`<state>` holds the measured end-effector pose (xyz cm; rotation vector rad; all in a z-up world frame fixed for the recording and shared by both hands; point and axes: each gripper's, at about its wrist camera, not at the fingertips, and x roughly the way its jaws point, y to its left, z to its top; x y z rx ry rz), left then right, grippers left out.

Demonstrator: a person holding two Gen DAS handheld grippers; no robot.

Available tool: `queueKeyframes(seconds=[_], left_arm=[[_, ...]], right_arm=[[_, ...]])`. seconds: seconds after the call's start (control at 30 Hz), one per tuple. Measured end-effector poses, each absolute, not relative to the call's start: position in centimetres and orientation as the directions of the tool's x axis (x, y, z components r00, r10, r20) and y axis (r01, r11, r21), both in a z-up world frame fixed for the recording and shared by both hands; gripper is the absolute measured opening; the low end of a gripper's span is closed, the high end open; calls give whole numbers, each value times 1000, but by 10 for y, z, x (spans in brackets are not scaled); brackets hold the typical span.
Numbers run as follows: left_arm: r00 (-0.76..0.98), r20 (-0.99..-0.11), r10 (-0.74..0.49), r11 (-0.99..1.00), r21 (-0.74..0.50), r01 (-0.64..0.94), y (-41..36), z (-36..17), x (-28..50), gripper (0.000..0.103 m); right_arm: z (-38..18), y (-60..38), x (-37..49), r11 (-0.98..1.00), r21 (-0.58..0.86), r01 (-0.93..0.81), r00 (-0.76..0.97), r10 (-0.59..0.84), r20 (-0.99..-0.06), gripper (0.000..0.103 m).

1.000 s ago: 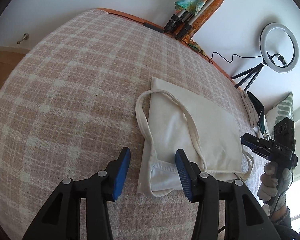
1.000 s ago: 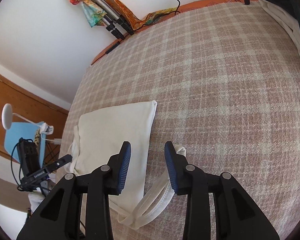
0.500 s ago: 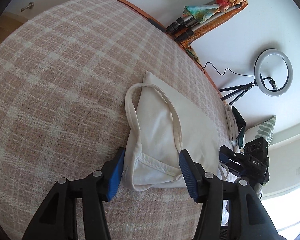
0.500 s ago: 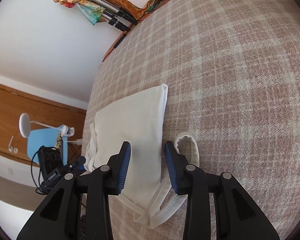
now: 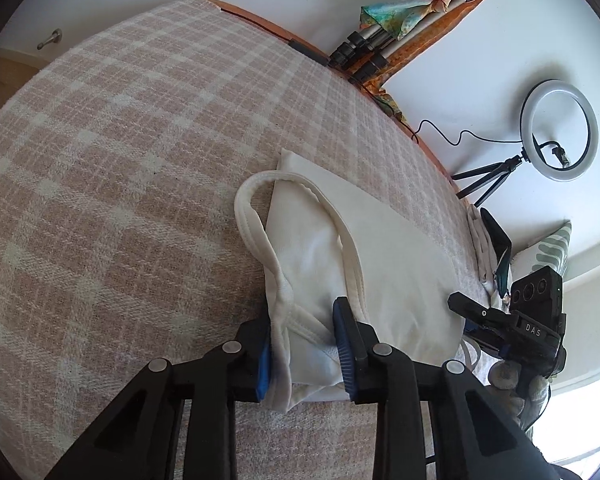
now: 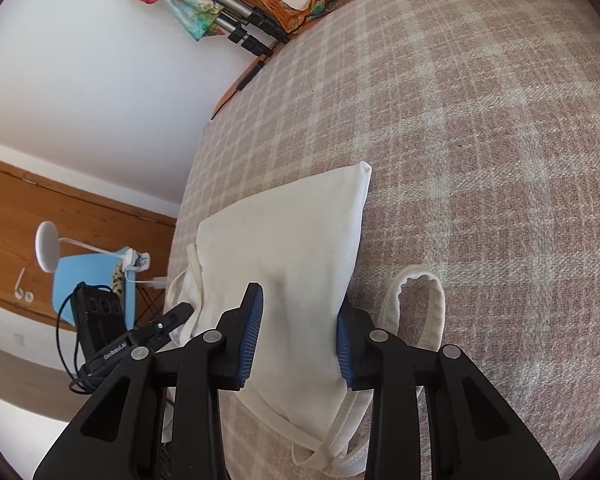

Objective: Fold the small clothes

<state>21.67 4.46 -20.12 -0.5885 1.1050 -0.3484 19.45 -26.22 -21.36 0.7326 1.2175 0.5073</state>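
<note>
Cream top (image 5: 384, 264) folded flat near the bed's (image 5: 112, 152) front edge, on the plaid cover, one strap loop (image 6: 420, 308) spilling off its side. My left gripper (image 5: 302, 348) straddles the hem corner with fabric bunched between the pads, though whether it truly pinches I cannot tell. My right gripper (image 6: 296, 340) is spread across the opposite end of the top, pads apart.

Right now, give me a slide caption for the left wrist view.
Left gripper open astride the near edge of a white top on a checked blanket.
</note>
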Motion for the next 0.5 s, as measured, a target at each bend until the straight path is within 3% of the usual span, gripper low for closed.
queueKeyframes(seconds=[0.07, 0.5], left_arm=[[428, -738, -522, 814, -581, -7, 41, -199, 216, 15], [504, -719, -479, 870, -464, 165, 3, -153, 195, 9]], right_arm=[[-212, -259, 194, 690, 723, 24, 280, 690, -668, 11], [-157, -240, 183, 815, 573, -84, 384, 557, -737, 7]])
